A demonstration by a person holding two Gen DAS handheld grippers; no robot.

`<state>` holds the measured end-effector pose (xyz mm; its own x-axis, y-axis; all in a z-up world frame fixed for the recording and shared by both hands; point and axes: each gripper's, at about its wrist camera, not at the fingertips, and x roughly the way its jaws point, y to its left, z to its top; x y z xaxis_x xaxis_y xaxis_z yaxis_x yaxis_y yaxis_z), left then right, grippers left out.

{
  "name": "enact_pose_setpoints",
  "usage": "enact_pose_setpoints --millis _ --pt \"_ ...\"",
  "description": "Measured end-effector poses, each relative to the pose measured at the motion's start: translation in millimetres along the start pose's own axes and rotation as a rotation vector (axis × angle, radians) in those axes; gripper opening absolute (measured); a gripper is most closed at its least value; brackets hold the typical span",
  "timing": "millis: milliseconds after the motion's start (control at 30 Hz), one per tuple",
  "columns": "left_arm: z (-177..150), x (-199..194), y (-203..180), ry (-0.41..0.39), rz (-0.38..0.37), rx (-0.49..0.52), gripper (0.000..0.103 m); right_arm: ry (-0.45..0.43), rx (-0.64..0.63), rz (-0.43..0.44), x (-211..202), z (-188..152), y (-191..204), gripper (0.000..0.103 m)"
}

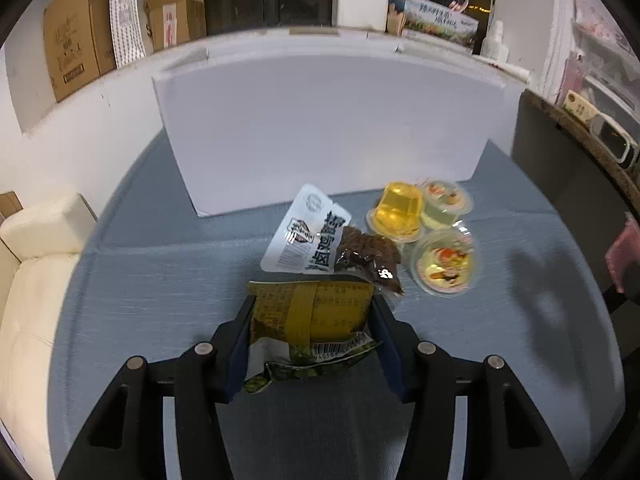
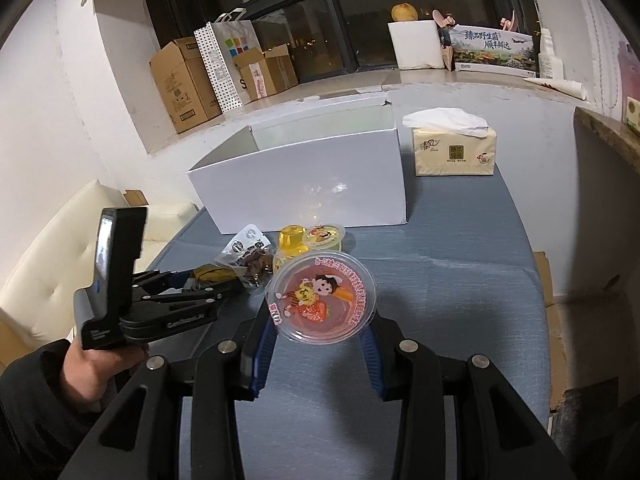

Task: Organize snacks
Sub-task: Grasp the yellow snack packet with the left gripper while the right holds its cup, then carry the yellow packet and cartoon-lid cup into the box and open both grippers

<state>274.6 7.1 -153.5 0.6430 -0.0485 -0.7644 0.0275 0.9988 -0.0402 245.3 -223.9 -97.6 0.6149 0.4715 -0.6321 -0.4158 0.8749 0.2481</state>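
Observation:
My left gripper (image 1: 312, 312) is shut on a yellow-green snack packet (image 1: 316, 314), low over the blue table. Just beyond it lie a white-and-brown meat snack pouch (image 1: 320, 236) and three jelly cups (image 1: 424, 232). My right gripper (image 2: 320, 316) is shut on a pink jelly cup (image 2: 322, 298) with a cartoon lid, held above the table. The left gripper (image 2: 208, 280) with its packet also shows in the right wrist view, left of the pink cup. An open white box (image 2: 304, 184) stands behind the snacks; in the left wrist view (image 1: 328, 128) only its front wall shows.
A tissue pack (image 2: 454, 150) sits right of the box. A cream sofa (image 1: 36, 264) lies left of the table (image 1: 160, 280). Cardboard boxes (image 2: 188, 84) and a white foam box (image 2: 418, 44) stand on the window ledge behind. A dark cabinet edge (image 1: 560, 168) rises at the right.

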Motion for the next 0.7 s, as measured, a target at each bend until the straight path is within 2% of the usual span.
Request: enact_pose_setpoints --millis 400,567,700 --pt "-5.8 -107.9 -10.5 -0.184 -0.054 0.053 0.059 -0.050 -0.027 0.031 -16.4 8.5 26.8 0.042" --pt "7.9 -118.7 -3.8 -0.220 -0.052 0.045 0.059 -0.067 -0.049 0.042 -17.5 20.0 38.3 0.042" --pt "26.6 -121.3 4.2 -0.237 -0.059 0.038 0.059 -0.087 -0.054 0.042 -12.7 42.0 40.9 0.042"
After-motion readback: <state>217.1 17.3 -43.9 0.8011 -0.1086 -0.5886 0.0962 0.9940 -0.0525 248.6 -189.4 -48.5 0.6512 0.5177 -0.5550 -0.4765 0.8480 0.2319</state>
